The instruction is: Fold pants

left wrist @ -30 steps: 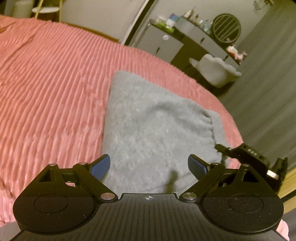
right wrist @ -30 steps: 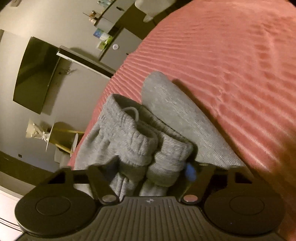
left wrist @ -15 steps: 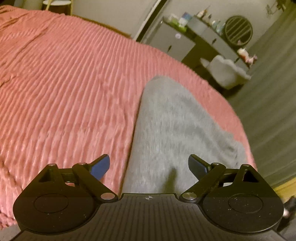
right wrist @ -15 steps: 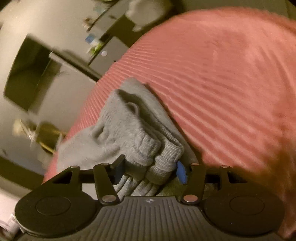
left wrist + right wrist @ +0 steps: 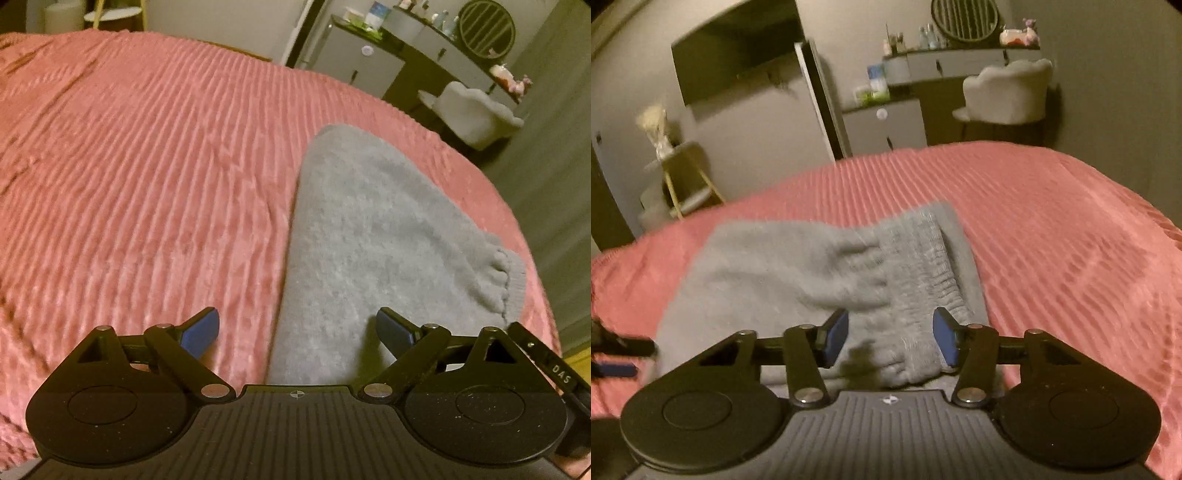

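Observation:
Grey sweatpants (image 5: 369, 236) lie folded in a compact bundle on the pink ribbed bedspread (image 5: 147, 184). In the left wrist view my left gripper (image 5: 297, 332) is open and empty, hovering over the near left edge of the bundle. In the right wrist view the pants (image 5: 812, 269) show their ribbed elastic waistband (image 5: 923, 266) on top. My right gripper (image 5: 890, 339) stands partly open over the waistband end, its blue pads apart and not pinching cloth. The right gripper's body shows at the left wrist view's right edge (image 5: 546, 365).
The bed's edge runs close to the right of the pants (image 5: 535, 240). Beyond the bed stand a grey dresser (image 5: 886, 122), a white chair (image 5: 1004, 92), a wall television (image 5: 735, 55) and a small side table (image 5: 679, 166).
My right gripper has let go of the cuffs and waistband, opened and swung to a level view. My left gripper has shifted left, so the pants now sit further right.

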Demonstrator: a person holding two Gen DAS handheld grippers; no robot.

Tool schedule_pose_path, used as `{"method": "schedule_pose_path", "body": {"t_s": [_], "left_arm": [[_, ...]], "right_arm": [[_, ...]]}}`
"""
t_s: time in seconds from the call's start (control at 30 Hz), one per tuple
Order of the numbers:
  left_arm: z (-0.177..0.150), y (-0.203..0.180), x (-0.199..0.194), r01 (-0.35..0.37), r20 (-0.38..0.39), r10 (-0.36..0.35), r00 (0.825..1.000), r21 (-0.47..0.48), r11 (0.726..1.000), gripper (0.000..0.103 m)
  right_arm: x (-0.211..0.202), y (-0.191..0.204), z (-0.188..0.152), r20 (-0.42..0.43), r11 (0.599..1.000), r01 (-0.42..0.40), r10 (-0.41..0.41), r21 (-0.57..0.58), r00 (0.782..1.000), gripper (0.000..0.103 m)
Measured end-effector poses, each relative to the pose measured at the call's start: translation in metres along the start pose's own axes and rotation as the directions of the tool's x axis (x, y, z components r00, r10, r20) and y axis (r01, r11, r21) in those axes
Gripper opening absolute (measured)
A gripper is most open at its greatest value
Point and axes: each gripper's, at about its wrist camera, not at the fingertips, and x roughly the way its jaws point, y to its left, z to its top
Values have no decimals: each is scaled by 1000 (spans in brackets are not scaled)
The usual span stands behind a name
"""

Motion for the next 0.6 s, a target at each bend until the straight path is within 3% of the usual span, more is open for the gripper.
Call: {"method": "schedule_pose_path", "body": {"t_s": [0.03,0.1,0.2,0.27,0.33,0.43,0.5,0.53,0.6], "left_arm": [[0,0,0,-11,4,11,1000,7,1000,95],[1,-1,1,-33,5,33,999,20,999,95],[2,-3,2,-46,6,45,999,35,998,95],[2,-6,4,-48,6,48,999,43,998,95],[2,-9,5,-56,4,56,998,57,997,96],[1,-13,6,-70,3,70,998,80,994,96],[3,-14,6,-76,3,76,997,96,992,96],[6,-13,6,-80,5,80,997,107,991,96],[12,-11,6,-88,12,88,996,126,988,96]], "right_arm": [[3,0,2,-15,999,35,-36,-25,999,50],[8,8,16,-27,999,29,-30,-29,999,50],[-7,16,31,61,999,-12,16,-51,998,54],[-7,20,42,110,996,-45,53,-72,993,68],[2,28,50,115,993,-47,60,-111,992,68],[34,37,52,53,982,-4,14,-186,999,77],[64,33,47,-39,966,97,-109,-238,993,77],[72,26,45,-77,963,126,-148,-236,986,85],[67,1,45,-105,992,78,-89,-102,991,92]]}}
